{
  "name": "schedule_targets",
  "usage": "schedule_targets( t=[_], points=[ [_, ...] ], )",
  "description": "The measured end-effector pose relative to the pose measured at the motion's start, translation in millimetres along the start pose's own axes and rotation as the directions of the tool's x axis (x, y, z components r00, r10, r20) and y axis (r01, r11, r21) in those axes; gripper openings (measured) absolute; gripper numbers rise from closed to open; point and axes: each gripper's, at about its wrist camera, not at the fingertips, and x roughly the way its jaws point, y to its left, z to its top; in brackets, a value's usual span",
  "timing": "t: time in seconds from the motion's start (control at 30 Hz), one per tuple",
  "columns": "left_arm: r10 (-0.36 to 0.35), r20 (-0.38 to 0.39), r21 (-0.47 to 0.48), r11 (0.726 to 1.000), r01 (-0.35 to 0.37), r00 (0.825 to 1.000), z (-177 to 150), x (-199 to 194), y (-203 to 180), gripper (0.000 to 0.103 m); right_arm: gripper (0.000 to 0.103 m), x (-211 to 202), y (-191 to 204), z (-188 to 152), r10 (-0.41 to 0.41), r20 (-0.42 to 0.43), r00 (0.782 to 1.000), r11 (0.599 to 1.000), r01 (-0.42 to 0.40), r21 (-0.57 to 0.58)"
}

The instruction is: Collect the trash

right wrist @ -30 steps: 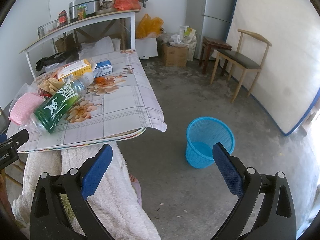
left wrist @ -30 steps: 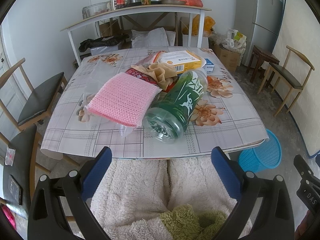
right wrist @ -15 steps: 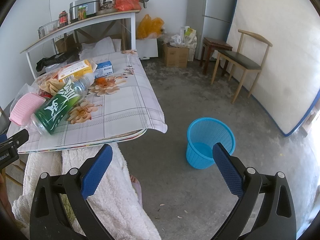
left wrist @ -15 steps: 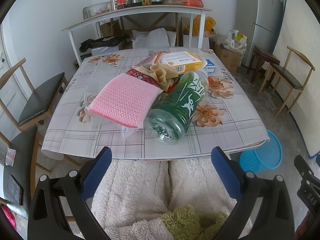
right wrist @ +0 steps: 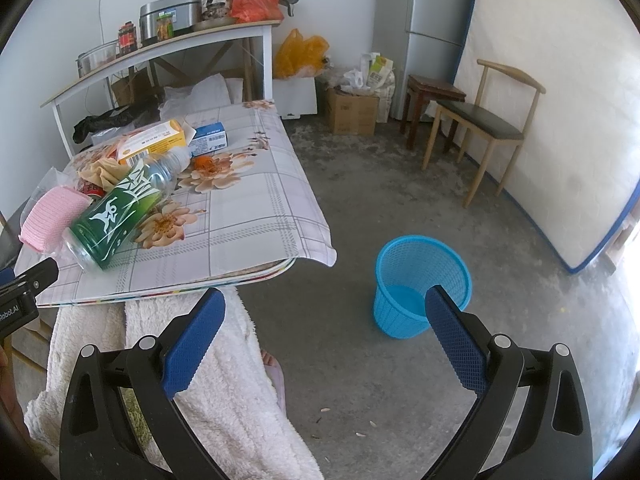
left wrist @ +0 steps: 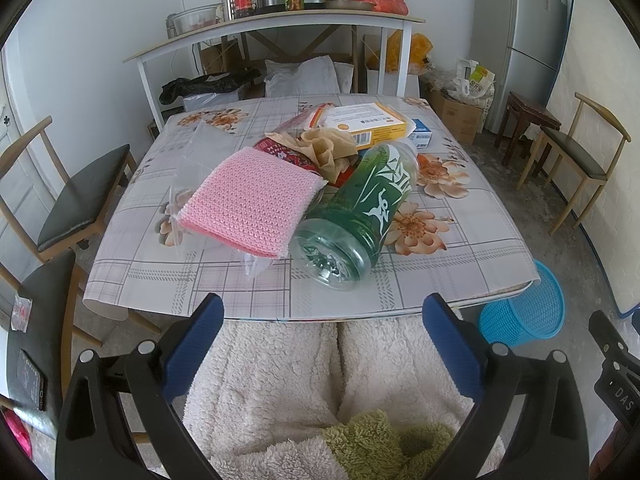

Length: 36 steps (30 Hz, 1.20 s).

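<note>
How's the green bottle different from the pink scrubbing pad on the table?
The green bottle is round, clear plastic, lying on its side; the pink scrubbing pad is flat, knitted and opaque. The bottle lies right of the pad. Both lie in the trash pile near the table's front edge.

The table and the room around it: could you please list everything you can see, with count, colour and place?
green bottle: 1, green label, lying on its side at the table's near edge
pink sponge cloth: 1, pink, left of the bottle, touching it
crumpled paper: 1, tan, behind the bottle
yellow box: 1, yellow and white, far side of the pile
blue box: 1, blue and white, beside the yellow box
table: 1, floral checked cover
basket: 1, blue, on the floor right of the table
chair: 1, wood, by the right wall
fridge: 1, grey, back corner
left tongs: open, empty
right tongs: open, empty
</note>
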Motion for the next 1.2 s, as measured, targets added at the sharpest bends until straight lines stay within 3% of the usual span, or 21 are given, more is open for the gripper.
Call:
schedule_targets(
  t=[0.77,1.03,1.2],
  points=[
    [-0.04,-0.014,-0.02,0.999,0.04,0.999,-3.9,7.5,11.3,0.097,0.096,14.8,9.2,6.6,0.029,-0.025,0.999,1.0,-0.029,-0.007],
    [-0.054,0.03,-0.038,0.998,0.055,0.998,-3.8,7.8,29.3,0.097,0.096,30.0,31.8,35.3,0.096,-0.025,0.995,0.995,-0.097,-0.032],
    [-0.091,0.073,-0.075,0.993,0.096,0.993,-3.4,10.9,51.0,0.097,0.096,42.3,53.2,53.3,0.187,-0.054,0.981,0.981,-0.189,-0.031]
  ],
)
